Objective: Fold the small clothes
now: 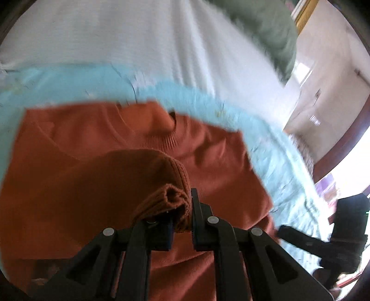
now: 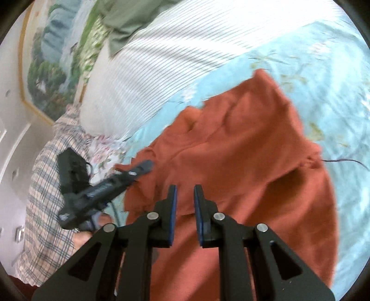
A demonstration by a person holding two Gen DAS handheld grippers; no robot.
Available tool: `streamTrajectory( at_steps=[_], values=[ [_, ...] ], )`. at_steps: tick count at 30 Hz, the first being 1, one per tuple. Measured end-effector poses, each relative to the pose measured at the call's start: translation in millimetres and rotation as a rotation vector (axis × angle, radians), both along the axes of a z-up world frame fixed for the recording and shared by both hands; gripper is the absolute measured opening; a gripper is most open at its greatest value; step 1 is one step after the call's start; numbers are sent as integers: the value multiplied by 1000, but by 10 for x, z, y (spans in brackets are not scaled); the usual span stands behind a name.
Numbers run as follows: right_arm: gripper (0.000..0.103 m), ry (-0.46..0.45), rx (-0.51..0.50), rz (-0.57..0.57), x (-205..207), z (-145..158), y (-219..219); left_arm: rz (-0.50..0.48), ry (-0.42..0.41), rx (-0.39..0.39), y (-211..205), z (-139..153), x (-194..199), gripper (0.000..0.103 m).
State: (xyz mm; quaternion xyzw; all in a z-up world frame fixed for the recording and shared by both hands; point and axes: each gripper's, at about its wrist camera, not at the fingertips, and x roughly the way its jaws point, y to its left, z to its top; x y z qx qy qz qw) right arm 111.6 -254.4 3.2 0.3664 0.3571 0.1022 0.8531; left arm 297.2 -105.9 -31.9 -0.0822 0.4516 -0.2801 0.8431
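Note:
A rust-orange knit sweater (image 1: pixel 208 148) lies spread on a light blue floral bedsheet (image 1: pixel 69 81). My left gripper (image 1: pixel 179 208) is shut on the sweater's ribbed sleeve cuff (image 1: pixel 171 199) and holds it lifted over the sweater body. It also shows in the right wrist view (image 2: pixel 143 167) at the sweater's left edge, gripping orange cloth. My right gripper (image 2: pixel 185 196) is open and empty, its jaws apart just above the sweater (image 2: pixel 242 150). It appears at the right edge of the left wrist view (image 1: pixel 286 230).
A white striped pillow (image 2: pixel 161 58) lies beyond the sweater, with a green garment (image 2: pixel 129 20) on it. A plaid cloth (image 2: pixel 46 185) hangs at the bed's left side. A framed landscape painting (image 2: pixel 46 58) is on the wall.

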Motion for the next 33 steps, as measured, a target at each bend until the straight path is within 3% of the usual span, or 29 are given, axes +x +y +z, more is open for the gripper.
streamTrajectory(
  at_steps=[3,4,7,12,15,18,23,27,28,30,32,33],
  values=[
    [17,18,-11,-21,-12,-43,-70,-8,65,66,-163,-311,76,13],
    [23,33,-17,-28,1,-63,-77,-9,80,69,-166,-365,77,16],
    [77,51,-23,-47,51,-100,-83,-18,79,49,-55,-369,-82,32],
    [79,20,-40,-9,179,-117,-16,14,-25,51,391,-82,-483,53],
    [79,54,-47,35,368,-208,156,85,-77,91,769,-10,-653,54],
    [78,91,-80,51,533,-294,266,227,-117,199,1243,-23,-724,54],
    [76,183,-60,74,847,-492,448,408,-40,325,1854,-315,-569,52],
    [76,242,-33,49,975,-622,555,425,-4,341,1964,-503,-483,54],
    [75,251,-33,38,998,-650,568,428,-16,355,1936,-497,-459,54],
    [60,268,-26,2,1088,-725,586,442,-38,402,1861,-473,-334,54],
    [7,275,-28,-17,1194,-781,586,465,-39,402,1829,-452,-209,54],
    [7,265,11,-8,1228,-798,574,479,-37,397,1829,-442,-143,54]
  ],
)
